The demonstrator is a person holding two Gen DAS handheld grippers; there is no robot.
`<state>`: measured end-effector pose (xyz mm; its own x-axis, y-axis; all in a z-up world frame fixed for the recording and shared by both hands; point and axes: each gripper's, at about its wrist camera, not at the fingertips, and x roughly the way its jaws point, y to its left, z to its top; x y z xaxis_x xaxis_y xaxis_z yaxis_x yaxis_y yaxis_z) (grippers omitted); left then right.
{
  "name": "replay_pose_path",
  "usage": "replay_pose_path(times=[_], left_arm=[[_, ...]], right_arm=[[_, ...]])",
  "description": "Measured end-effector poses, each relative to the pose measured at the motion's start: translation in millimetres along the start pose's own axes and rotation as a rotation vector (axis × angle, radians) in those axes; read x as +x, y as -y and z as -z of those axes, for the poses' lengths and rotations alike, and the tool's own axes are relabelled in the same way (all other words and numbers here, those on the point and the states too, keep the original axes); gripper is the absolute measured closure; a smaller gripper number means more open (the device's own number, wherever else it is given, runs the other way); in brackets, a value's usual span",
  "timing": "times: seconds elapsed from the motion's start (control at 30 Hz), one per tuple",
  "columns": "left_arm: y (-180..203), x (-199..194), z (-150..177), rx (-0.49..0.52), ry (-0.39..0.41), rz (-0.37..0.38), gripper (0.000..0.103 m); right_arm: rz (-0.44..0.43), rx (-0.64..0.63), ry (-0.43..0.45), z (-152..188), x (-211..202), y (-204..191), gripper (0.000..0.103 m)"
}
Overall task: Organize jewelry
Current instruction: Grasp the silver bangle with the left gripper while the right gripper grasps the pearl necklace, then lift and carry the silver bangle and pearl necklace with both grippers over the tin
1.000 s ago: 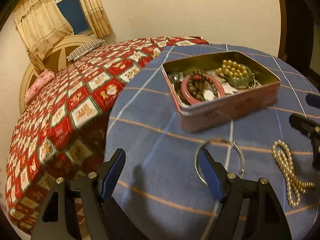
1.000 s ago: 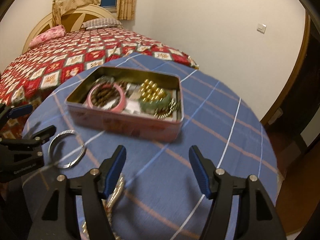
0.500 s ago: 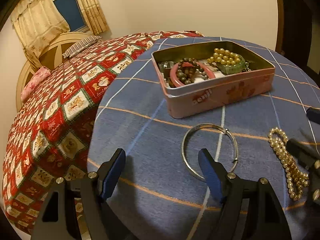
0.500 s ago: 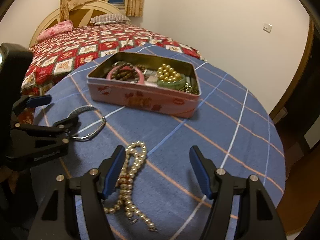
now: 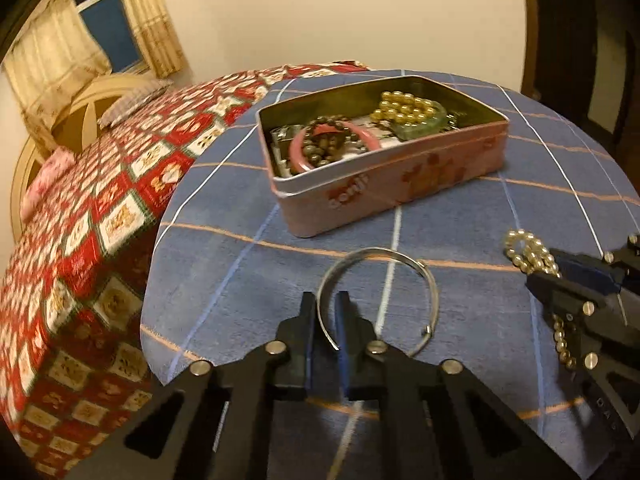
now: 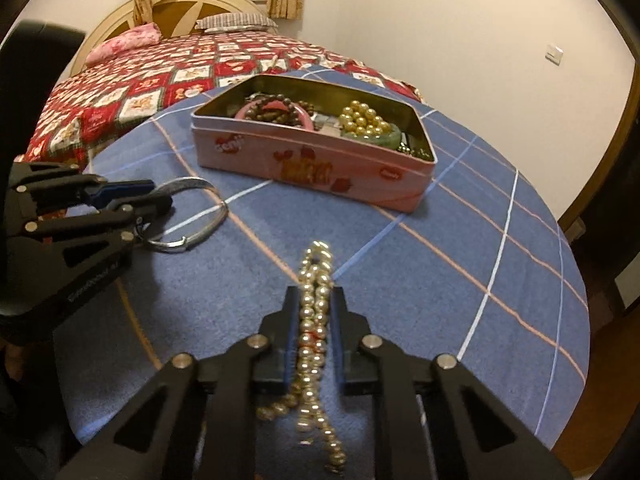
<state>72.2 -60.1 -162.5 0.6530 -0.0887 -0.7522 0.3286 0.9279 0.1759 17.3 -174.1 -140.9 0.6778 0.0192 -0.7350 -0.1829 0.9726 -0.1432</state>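
A thin silver bangle (image 5: 376, 250) (image 6: 222, 216) lies on the blue checked tablecloth. My left gripper (image 5: 323, 300) (image 6: 160, 196) is shut on the bangle's near left rim. To its right lies a string of pale gold pearls (image 6: 316, 264) (image 5: 524, 246). My right gripper (image 6: 314, 292) (image 5: 536, 276) is closing, and its pads press on the doubled strand between them. Behind both stands an open pink tin (image 5: 384, 184) (image 6: 312, 164) holding a pink bangle, brown beads, gold beads and a green bangle.
The round table (image 6: 440, 280) has a blue cloth with orange and white lines. A bed with a red patterned quilt (image 5: 100, 200) (image 6: 160, 72) borders it on the left. A dark doorway lies to the right.
Both grippers stood wide open above the table before. They moved down and forward. The left has closed on the bangle's rim and the right around the pearl string.
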Motion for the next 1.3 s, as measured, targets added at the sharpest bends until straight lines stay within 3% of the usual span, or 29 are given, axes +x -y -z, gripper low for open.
replay_pose_path(times=[0.7, 1.3], left_arm=[[-16.1, -43.3, -12.2, -0.03, 0.129, -0.048, 0.1], [-26.4, -62.7, -24.8, -0.066, 0.182, -0.056, 0.1]], right_arm=[[0.003, 0.039, 0.099, -9.7, -26.7, 12.6, 0.089], [0.018, 0.075, 0.15, -21.7, -45.9, 30.0, 0.089]])
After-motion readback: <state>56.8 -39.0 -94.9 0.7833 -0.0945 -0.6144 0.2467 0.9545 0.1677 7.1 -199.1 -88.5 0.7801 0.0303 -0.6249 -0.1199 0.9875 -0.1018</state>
